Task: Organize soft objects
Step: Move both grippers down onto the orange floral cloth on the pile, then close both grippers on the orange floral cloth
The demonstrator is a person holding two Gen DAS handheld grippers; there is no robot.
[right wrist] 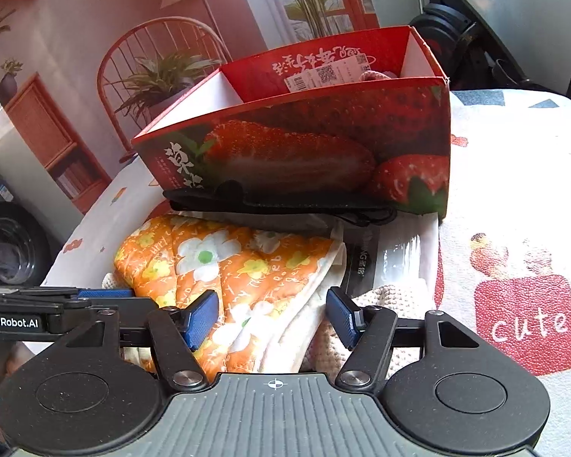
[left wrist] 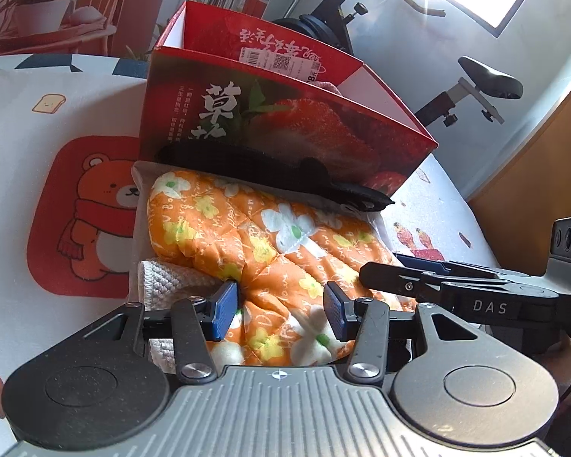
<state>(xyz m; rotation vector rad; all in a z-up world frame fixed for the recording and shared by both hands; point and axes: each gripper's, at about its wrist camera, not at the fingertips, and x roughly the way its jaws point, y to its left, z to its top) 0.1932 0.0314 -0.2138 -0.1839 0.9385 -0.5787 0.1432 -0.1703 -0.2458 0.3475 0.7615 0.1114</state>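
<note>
Both the left gripper (left wrist: 281,306) and right gripper (right wrist: 272,314) straddled the orange floral quilted cloth (left wrist: 247,236), jaws open, not yet pinching.

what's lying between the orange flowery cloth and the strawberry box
A flat black fabric piece lies along the foot of the strawberry box, just beyond the orange floral cloth; both wrist views show it.

the right gripper (right wrist: 272,320) is held with jaws apart astride a fold of the orange floral quilted cloth (right wrist: 224,266); behind it, a black mask (right wrist: 285,200) is laid against the red strawberry box (right wrist: 323,144).
</note>
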